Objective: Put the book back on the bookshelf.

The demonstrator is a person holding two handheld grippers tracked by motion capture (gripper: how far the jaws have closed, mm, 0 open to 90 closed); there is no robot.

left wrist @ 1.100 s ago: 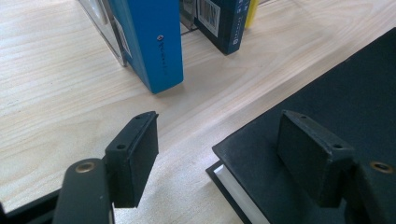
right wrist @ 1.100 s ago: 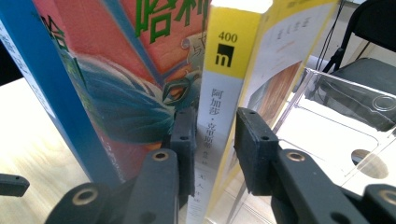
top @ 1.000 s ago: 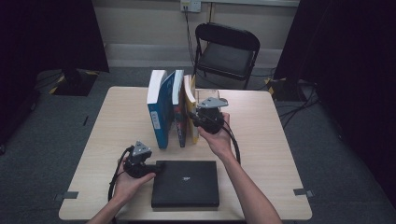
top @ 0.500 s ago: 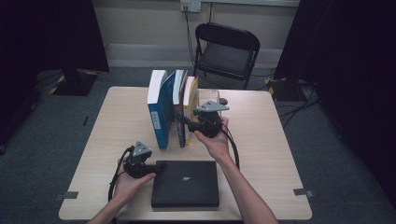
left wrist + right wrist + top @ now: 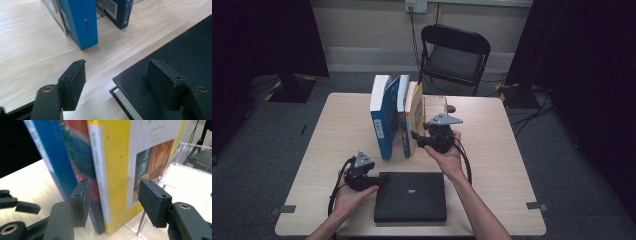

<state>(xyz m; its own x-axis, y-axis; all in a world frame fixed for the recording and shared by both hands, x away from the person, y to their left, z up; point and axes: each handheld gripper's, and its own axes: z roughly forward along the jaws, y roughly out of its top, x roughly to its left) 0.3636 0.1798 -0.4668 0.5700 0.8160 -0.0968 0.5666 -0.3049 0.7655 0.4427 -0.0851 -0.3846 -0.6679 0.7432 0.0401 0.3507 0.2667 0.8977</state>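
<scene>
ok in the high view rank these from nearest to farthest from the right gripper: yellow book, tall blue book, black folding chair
1. Yellow book: right at the right gripper's jaws, last in the standing row.
2. Tall blue book: far end of that row, to the left.
3. Black folding chair: beyond the table's far edge.

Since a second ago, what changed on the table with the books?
The right gripper has just been opening its jaws; they now stand apart around the yellow book without pressing it. The yellow book now stands straighter. The left gripper stayed open at the black laptop.
</scene>
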